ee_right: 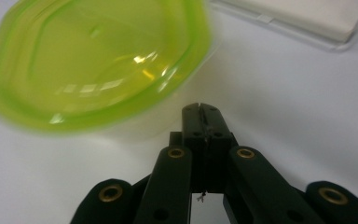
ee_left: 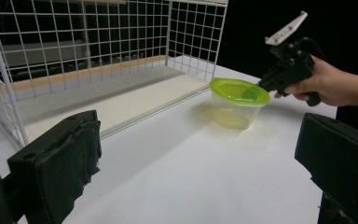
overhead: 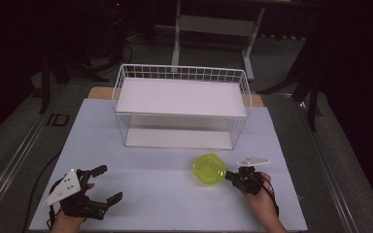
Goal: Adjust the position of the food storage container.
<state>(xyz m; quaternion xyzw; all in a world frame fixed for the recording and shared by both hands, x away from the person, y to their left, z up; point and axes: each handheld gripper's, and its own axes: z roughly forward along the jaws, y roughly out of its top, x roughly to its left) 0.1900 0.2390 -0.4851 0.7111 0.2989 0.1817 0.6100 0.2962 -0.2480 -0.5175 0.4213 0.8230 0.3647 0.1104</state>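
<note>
Jaws pressed together with nothing between on the right gripper (ee_right: 200, 108), tips just beside the lime-lidded tub (ee_right: 93, 60) on the white table (overhead: 165, 194) per its own close-up, while high view adds left gripper (overhead: 108, 183) spread wide, well apart, plus wire basket (overhead: 182, 73) behind.

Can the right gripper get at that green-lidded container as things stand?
Probably yes: the right gripper sits just beside the container with nothing between them, but its jaws are shut and would need opening first.
</note>
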